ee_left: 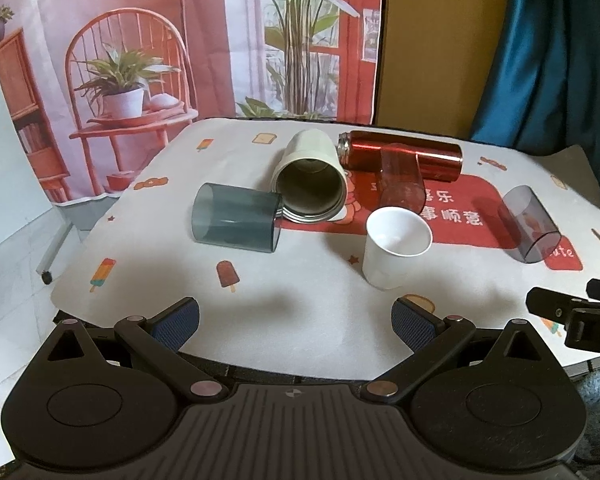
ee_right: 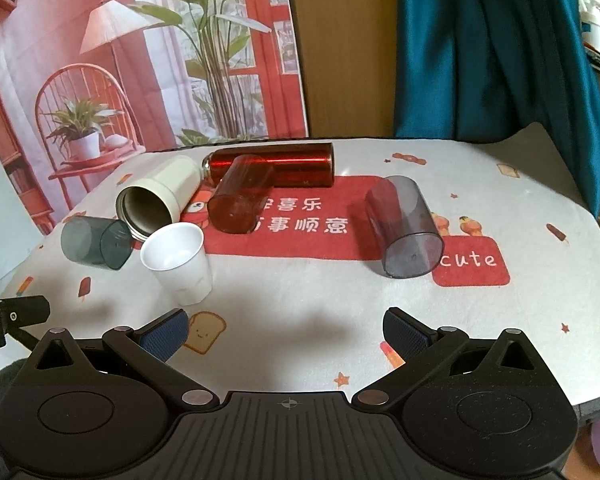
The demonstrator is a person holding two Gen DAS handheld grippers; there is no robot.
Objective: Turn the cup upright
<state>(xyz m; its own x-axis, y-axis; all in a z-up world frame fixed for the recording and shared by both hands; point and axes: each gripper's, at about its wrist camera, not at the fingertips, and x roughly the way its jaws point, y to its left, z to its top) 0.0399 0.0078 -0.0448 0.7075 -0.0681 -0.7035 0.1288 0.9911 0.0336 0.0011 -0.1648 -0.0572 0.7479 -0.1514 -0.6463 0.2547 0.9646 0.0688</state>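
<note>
Lying on their sides across the mat (ee_left: pixel 260 320) at frame centre are the red flask (ee_left: pixel 412 152), cream tumbler (ee_left: pixel 308 176), dark cup (ee_left: pixel 236 220), red cup (ee_left: pixel 402 184) and grey cup (ee_right: pixel 404 228). Only the white cup (ee_left: pixel 396 248), just below centre, stands upright, so most flipping seems left. Left gripper (ee_left: pixel 296 320) and right gripper (ee_right: pixel 284 332) hover at the bottom edge, spread wide, empty.

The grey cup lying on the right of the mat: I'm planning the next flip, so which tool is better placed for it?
Right, probably. The grey cup lies ahead of the open right tool, its mouth towards it. From the left tool, also open, it sits far right, past the white cup.
</note>
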